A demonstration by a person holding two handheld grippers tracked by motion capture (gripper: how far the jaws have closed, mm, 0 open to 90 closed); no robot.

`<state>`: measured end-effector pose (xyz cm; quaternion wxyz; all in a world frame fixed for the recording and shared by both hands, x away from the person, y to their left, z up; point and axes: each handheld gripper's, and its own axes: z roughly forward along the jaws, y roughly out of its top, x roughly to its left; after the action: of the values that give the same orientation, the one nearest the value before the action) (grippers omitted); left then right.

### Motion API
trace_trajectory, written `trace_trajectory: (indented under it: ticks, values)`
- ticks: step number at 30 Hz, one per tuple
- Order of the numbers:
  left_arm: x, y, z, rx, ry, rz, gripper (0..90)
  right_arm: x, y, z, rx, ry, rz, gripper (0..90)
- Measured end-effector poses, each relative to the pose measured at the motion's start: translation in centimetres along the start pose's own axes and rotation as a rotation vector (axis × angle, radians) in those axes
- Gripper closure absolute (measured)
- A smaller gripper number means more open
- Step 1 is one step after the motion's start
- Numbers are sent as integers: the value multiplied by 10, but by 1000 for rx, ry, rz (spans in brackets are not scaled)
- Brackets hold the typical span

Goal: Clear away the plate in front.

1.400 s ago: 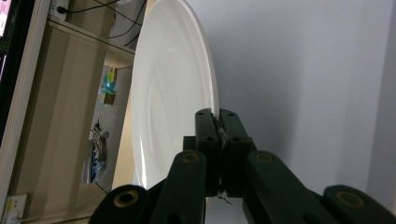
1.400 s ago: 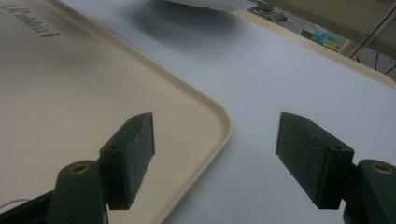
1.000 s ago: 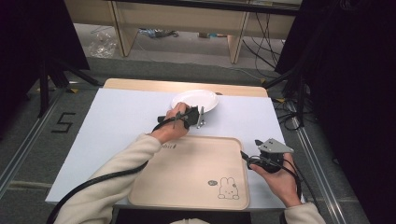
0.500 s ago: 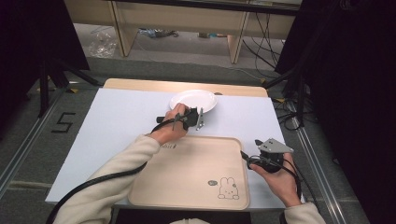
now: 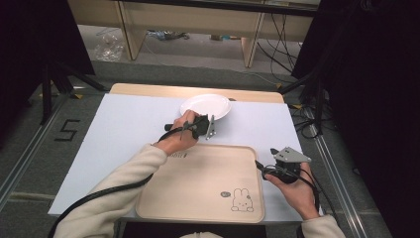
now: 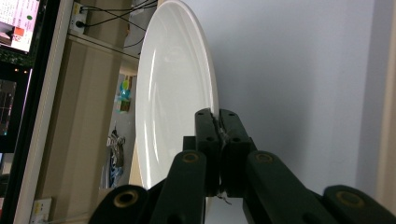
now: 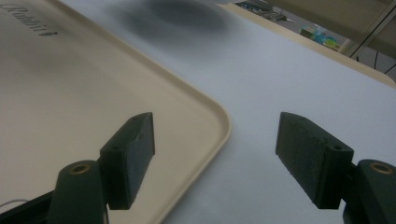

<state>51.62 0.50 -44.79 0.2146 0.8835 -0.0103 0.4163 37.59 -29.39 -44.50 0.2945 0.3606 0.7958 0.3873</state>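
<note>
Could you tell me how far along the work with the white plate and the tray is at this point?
Done: the left gripper has shut on the near rim of the white plate. In hand: that grip, with the plate not yet on the tray, which carries nothing. Left, probably: carrying the plate onto the tray. The right gripper waits open beside the tray's corner.

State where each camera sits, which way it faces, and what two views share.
High view: above the person's side, facing forward and down on the table; both forearms, left gripper, right gripper.
Left gripper view: on the rolled left gripper, jaws shut on the plate rim.
Right gripper view: low, open right gripper over the tray corner.
Shared: plate, tray.
</note>
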Motion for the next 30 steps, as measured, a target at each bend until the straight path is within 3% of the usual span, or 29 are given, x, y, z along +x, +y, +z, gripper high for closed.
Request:
trace_trajectory:
  ticks: [6,30]
  values:
    - [2,-1,-11,-1,7,33,880,0,0,0,1,-2,0,291]
    - [-6,-3,-44,-60,22,31,880,0,1,-1,-9,-13,4,270]
